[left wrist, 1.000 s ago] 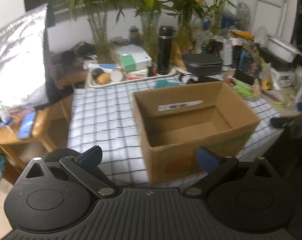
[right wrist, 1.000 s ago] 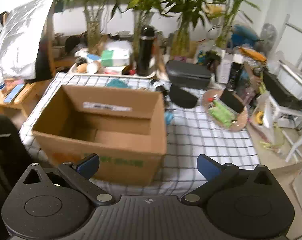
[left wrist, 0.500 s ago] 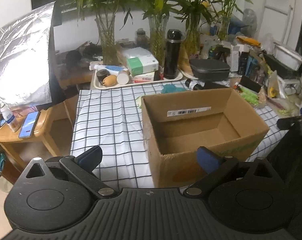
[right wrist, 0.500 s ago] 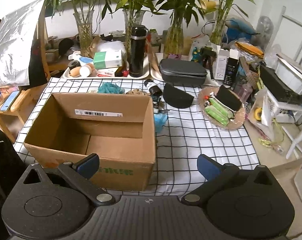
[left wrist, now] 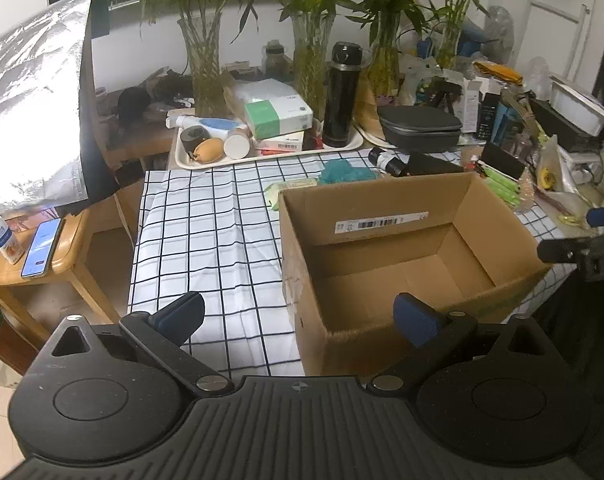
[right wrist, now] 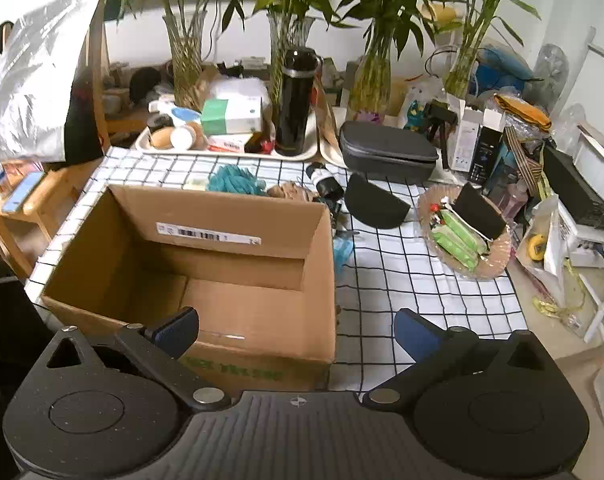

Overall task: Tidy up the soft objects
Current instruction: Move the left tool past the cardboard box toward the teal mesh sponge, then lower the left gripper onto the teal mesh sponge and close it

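Note:
An empty open cardboard box [left wrist: 401,248] [right wrist: 206,264] stands on the checked tablecloth [left wrist: 210,240] [right wrist: 413,280]. Behind it lie a teal fluffy soft thing [left wrist: 343,171] [right wrist: 234,180], a pale green pack [left wrist: 280,191] and a tan crumpled soft thing [right wrist: 288,192]. A light blue soft item [right wrist: 341,250] lies by the box's right wall. My left gripper [left wrist: 298,320] hovers open above the box's near left corner. My right gripper [right wrist: 296,330] hovers open over the box's near right corner. Both hold nothing. The right gripper also shows at the left wrist view's right edge [left wrist: 589,236].
A white tray [left wrist: 270,152] with a black flask [left wrist: 341,92], boxes and tubes lines the back. A grey case [right wrist: 387,152], black pouch [right wrist: 375,204] and a dish of green packs [right wrist: 461,236] sit right. Plant vases stand behind. A side table with a phone [left wrist: 42,246] is left.
Both grippers have risen and pulled back from the box, so more of the table and the items behind the box show. Both stay open.

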Demonstrator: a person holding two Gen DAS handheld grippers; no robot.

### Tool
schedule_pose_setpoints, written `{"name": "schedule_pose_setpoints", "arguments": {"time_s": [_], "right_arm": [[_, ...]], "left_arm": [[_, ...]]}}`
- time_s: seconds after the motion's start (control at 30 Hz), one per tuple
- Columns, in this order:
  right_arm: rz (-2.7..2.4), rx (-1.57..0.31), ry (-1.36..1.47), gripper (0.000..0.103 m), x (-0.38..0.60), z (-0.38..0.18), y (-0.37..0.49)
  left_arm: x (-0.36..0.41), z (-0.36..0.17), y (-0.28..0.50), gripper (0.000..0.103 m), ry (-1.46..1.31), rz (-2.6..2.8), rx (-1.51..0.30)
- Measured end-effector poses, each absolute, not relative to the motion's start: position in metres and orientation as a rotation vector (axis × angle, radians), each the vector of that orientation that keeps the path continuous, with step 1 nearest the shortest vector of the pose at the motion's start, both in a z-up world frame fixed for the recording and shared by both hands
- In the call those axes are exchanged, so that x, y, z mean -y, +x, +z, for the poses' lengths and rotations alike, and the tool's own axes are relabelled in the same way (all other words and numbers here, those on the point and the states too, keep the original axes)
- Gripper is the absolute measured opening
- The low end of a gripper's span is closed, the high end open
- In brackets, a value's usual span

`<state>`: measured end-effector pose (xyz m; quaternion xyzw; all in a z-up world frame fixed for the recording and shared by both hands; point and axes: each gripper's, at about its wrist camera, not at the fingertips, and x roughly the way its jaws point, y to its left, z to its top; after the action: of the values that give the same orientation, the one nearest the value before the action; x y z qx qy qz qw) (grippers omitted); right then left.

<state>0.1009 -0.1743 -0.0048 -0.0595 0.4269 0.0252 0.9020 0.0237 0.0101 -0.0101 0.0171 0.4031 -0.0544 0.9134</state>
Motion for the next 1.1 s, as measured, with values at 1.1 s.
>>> {"name": "schedule_pose_setpoints", "arguments": {"time_s": [1.1], "right_arm": [[0.19,-0.822,-0.008,0.103,0.22,0.007,0.164]], "left_arm": [[0.005,0.008,0.156,0.103,-0.002,-0.265,-0.774]]}}
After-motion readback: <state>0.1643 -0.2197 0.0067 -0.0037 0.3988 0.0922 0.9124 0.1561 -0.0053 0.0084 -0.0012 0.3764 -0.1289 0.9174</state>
